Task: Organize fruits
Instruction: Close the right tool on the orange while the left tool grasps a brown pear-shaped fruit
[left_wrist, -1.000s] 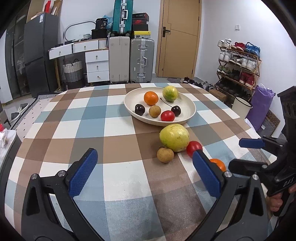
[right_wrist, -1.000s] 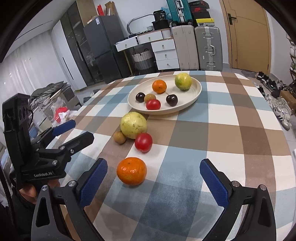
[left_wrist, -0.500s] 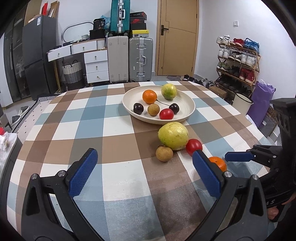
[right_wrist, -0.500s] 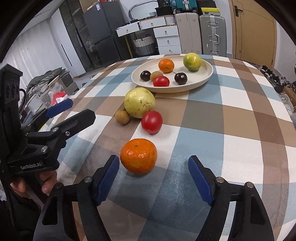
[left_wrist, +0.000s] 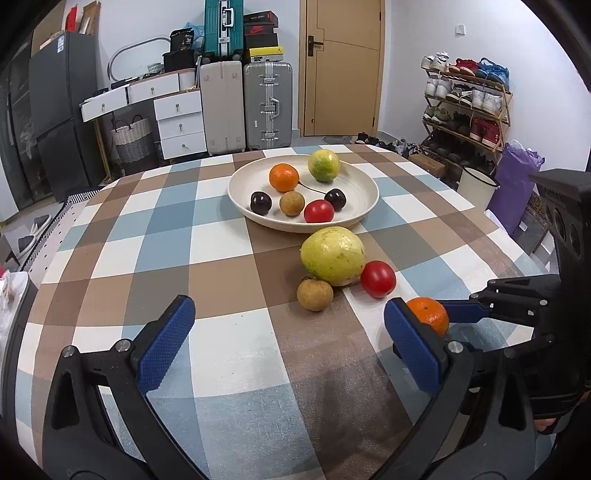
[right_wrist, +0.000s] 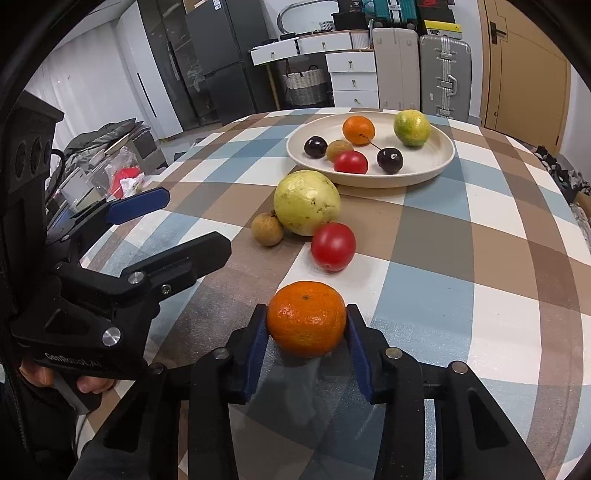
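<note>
Right now the orange (right_wrist: 306, 319) sits on the checked tablecloth (right_wrist: 480, 295) between the blue pads of my right gripper (right_wrist: 306, 332), whose jaws are closing, each pad touching one side of the fruit. In the left wrist view that same orange (left_wrist: 430, 315) shows at about four o'clock from the plate, partly behind one pad of my left gripper (left_wrist: 291, 347). That left gripper hangs over bare cloth with its pads wide apart and nothing between them. At twelve o'clock from the orange lies a red tomato (right_wrist: 333, 246), and at eleven o'clock beyond it a large yellow-green fruit (right_wrist: 306, 202) that the tomato seems to touch, with a small brown fruit (right_wrist: 267, 229) just beside it at its eight o'clock. Farther on, at one o'clock, the cream plate (right_wrist: 436, 168) holds a second orange, a green citrus, two dark cherries, a small brown fruit and another red one. My left hand (right_wrist: 59, 380) grips its handle at nine o'clock in the right wrist view.
</note>
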